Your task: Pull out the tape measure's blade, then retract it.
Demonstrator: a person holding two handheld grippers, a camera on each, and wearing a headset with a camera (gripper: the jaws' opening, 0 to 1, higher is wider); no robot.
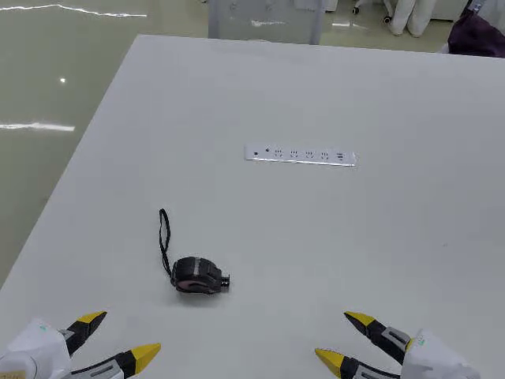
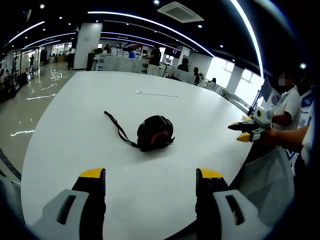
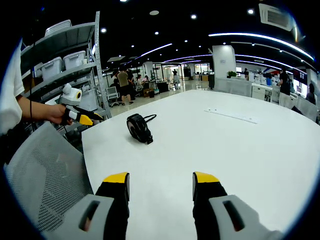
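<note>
A black tape measure [image 1: 198, 275] with a reddish side face lies on the white table [image 1: 316, 95], its black wrist strap [image 1: 163, 237] trailing away from it. No blade is pulled out. It also lies ahead of the jaws as the tape measure [image 2: 155, 133] and the tape measure [image 3: 138, 127]. My left gripper [image 1: 120, 341] hovers open at the near left table edge, well short of it. My right gripper [image 1: 346, 341] stands open at the near right edge, farther off. Both have yellow-tipped black fingers with nothing between them. The left gripper [image 2: 149, 176] and right gripper [image 3: 161, 179] show wide gaps.
A white power strip [image 1: 300, 155] lies flat mid-table beyond the tape measure. A grey mesh chair back [image 3: 45, 175] sits by the near table edge. Shelving with bins [image 3: 60, 55] and people stand far behind. Glossy floor [image 1: 47, 95] runs along the table's left edge.
</note>
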